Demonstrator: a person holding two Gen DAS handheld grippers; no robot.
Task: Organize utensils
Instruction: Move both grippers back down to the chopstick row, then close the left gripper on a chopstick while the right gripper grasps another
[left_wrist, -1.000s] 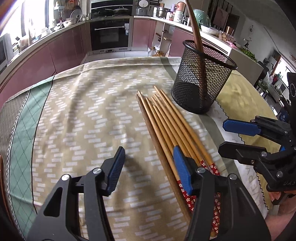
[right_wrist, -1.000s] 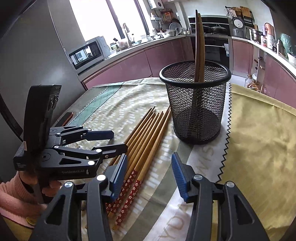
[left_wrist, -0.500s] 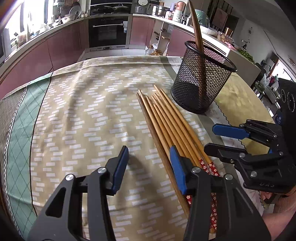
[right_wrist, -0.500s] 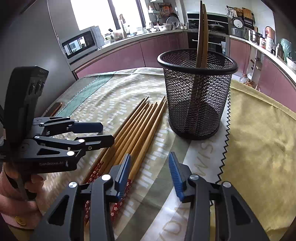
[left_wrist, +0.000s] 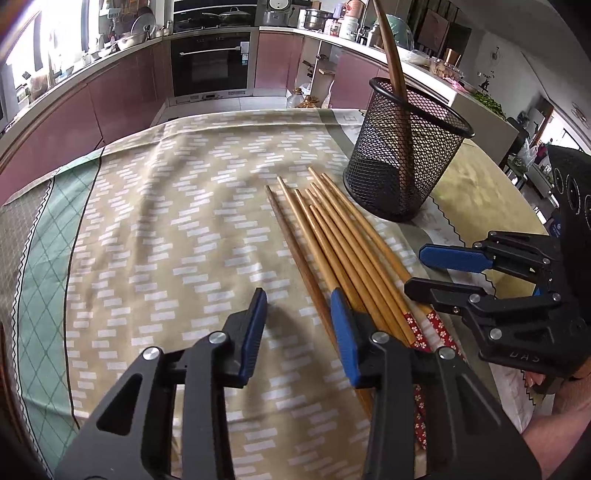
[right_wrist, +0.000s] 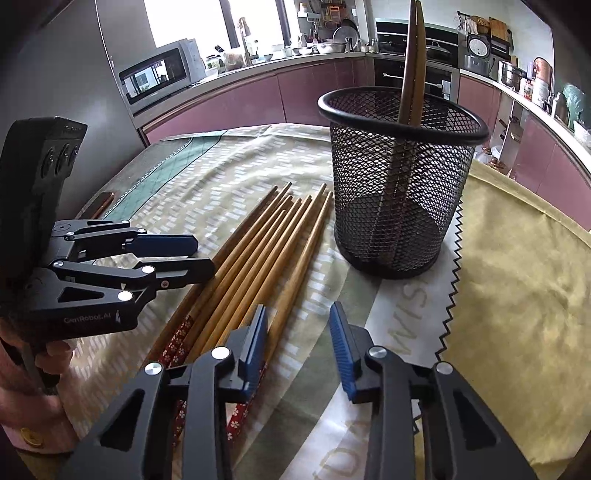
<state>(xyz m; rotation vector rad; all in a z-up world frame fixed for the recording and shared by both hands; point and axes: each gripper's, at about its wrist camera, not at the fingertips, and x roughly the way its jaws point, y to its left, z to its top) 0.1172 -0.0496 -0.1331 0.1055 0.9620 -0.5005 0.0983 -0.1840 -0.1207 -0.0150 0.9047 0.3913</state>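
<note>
- Several wooden chopsticks (left_wrist: 334, 245) lie side by side on the patterned tablecloth (left_wrist: 166, 221) over the worktop, seen from the left wrist. Where does the left gripper (left_wrist: 299, 308) stand?
- Low over the cloth at their near ends. Its fingers (left_wrist: 255, 325) are apart and closing, with only bare cloth between them; the right-hand finger sits over the leftmost sticks.
- And the black mesh holder (left_wrist: 402, 162)?
- Far right, upright, a brown utensil handle (left_wrist: 391, 59) standing in it. The right gripper (left_wrist: 424, 269) shows at the right edge.
- Now the right wrist view?
- The chopsticks (right_wrist: 266, 251) run from near left toward the holder (right_wrist: 399, 184), which stands just beyond their tips. The right gripper (right_wrist: 299, 328) hovers right of the bundle, fingers (right_wrist: 341, 347) apart and closing, nothing between them. The left gripper (right_wrist: 199, 254) is at the left, a hand (right_wrist: 33, 373) holding it.
</note>
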